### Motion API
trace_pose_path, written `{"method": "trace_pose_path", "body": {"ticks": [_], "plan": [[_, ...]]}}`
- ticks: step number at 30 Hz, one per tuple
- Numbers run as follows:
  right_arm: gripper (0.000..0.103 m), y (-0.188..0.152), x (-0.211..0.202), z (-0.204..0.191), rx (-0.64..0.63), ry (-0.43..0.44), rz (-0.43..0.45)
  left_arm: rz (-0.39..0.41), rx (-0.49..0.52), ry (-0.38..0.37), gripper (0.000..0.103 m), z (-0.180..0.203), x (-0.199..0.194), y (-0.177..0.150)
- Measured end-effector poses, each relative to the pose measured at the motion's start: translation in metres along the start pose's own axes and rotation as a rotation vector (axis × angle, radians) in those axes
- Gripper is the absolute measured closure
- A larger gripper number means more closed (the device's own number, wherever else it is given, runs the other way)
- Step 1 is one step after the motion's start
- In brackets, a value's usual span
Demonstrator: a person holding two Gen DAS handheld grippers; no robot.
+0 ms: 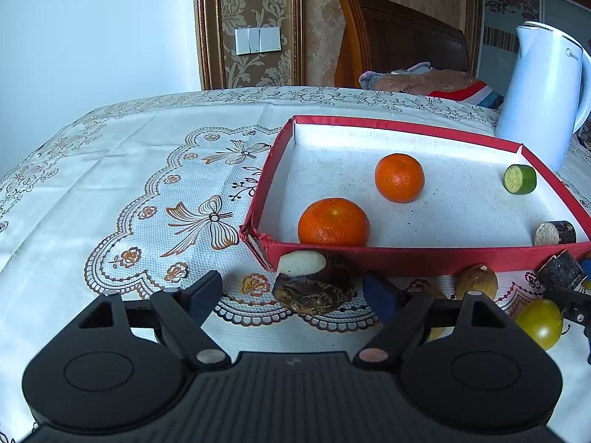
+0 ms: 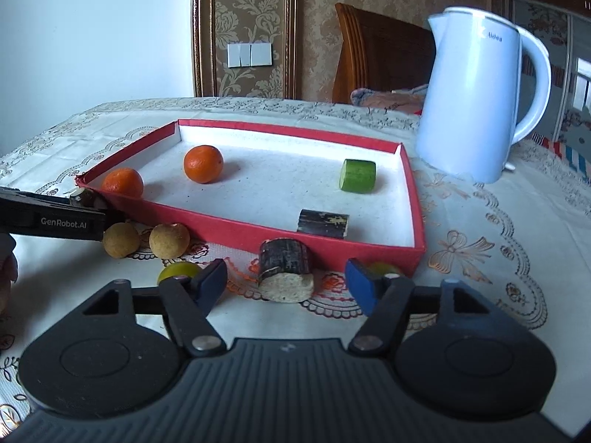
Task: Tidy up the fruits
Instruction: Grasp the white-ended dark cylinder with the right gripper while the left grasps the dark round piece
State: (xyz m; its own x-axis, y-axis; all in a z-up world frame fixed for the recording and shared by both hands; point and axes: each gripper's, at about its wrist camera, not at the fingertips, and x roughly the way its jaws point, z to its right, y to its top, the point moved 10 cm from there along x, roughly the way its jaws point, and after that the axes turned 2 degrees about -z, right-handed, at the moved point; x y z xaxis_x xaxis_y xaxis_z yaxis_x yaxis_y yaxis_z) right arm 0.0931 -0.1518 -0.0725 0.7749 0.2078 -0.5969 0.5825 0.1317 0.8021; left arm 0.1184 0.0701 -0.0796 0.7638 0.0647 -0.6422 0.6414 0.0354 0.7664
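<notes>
A red shallow box (image 1: 424, 258) (image 2: 258, 234) holds two oranges (image 1: 333, 222) (image 1: 399, 177) (image 2: 203, 164), a green cucumber piece (image 1: 520, 179) (image 2: 357, 175) and a dark sugarcane piece (image 1: 555, 233) (image 2: 323, 223). My left gripper (image 1: 295, 293) is open, its jaws either side of a dark brown taro chunk (image 1: 314, 282) on the cloth just before the box. My right gripper (image 2: 286, 282) is open around a second sugarcane piece (image 2: 285, 271) standing before the box. Two tan round fruits (image 2: 121, 240) (image 2: 169, 240) and yellow-green fruits (image 2: 180, 272) (image 1: 540, 323) lie nearby.
A white electric kettle (image 2: 476, 99) (image 1: 543, 92) stands right of the box. The table wears a white patterned cloth (image 1: 129, 184). A wooden chair (image 1: 399, 37) stands behind the table. The left gripper's arm (image 2: 51, 217) shows at the left in the right wrist view.
</notes>
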Motion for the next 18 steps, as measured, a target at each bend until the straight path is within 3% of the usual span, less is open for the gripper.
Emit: {"method": "trace_pose_path", "body": {"ticks": [4,18], "plan": [[0.042,-0.001,0.0035,0.0087,0.059,0.013,-0.016,0.0,0.001,0.001,0.019,0.0,-0.0001,0.0],[0.041,0.0004,0.0089,0.0017,0.031,-0.012,-0.03,-0.001,0.005,0.006,0.018,-0.0019,0.0,-0.0004]]}}
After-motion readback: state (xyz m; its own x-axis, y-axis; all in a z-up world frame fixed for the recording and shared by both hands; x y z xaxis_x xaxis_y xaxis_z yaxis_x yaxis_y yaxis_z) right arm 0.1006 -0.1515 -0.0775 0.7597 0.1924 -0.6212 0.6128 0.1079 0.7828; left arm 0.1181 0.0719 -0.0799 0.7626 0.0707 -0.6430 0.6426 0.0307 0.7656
